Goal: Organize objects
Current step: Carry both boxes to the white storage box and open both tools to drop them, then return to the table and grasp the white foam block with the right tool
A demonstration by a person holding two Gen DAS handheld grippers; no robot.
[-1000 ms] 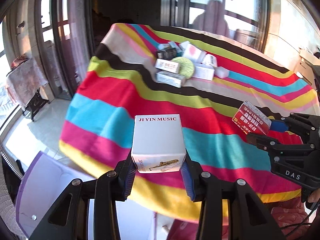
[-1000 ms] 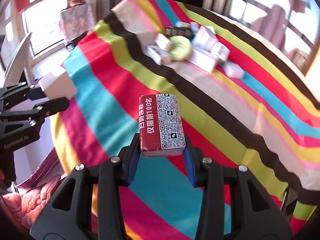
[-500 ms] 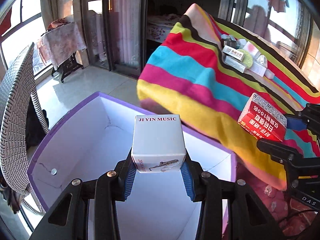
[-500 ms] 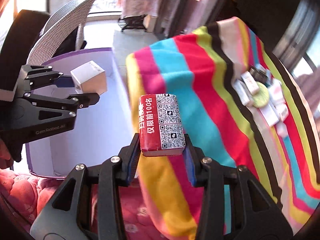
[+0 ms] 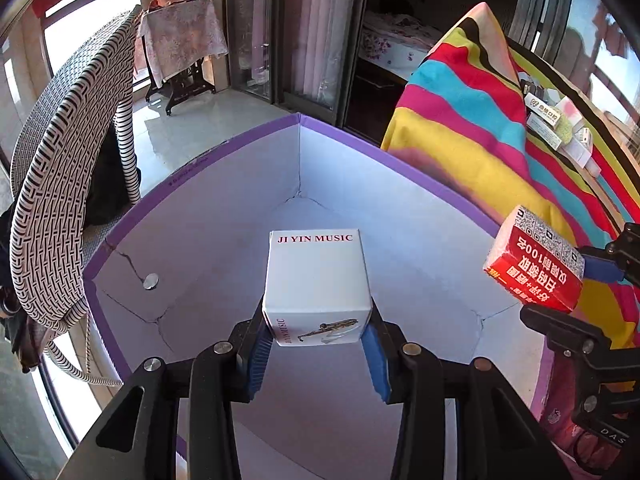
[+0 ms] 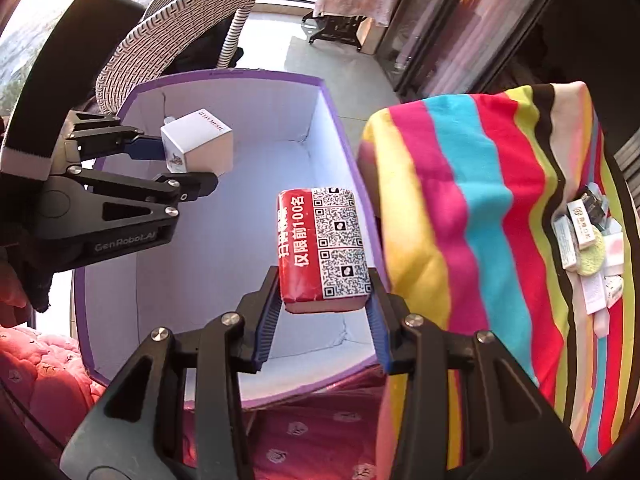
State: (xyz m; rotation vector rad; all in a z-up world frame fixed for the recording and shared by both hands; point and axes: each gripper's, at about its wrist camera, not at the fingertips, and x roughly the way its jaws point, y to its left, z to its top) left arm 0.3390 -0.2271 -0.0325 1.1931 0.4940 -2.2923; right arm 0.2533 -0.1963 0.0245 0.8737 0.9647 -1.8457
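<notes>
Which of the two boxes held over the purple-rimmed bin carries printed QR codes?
The red box in the right claw. The white cube in the left claw shows only "JI YIN MUSIC" lettering and a saxophone drawing.

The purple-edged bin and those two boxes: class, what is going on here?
A person is tidying with two handheld grippers. The left gripper holds a white box above the open bin; the right gripper holds a red packet near the bin's edge. More small boxes wait on the striped cloth.
</notes>
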